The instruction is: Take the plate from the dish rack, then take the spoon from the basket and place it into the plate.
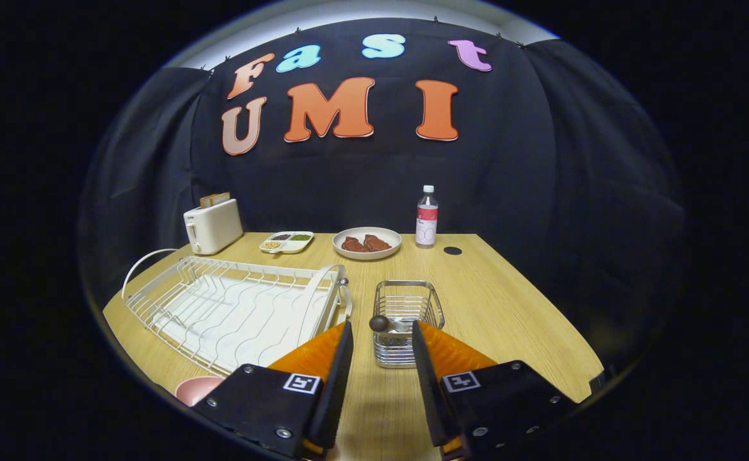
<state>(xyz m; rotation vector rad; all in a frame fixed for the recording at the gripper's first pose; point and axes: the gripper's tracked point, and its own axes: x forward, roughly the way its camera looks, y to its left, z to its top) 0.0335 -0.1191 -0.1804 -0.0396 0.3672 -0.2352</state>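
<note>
Wire basket [408, 307] holds a spoon [387, 324]; hand-held gripper [382, 333] gapes open, gripping nothing

Dish rack [233, 307]: white wire, w/ tray beneath, flat on the table, left of the basket; no dishes seen in its slots. Plate [196, 388]: pink, round, partly hidden behind the left finger, sits on the table at the rack's near corner. Basket [406, 320]: small metal wire type, upright, just ahead of the fingers [347, 346], which stand apart; spoon [388, 324] lies in it, dark rounded end up over the near rim, approx. level w/ the fingertips.
</note>
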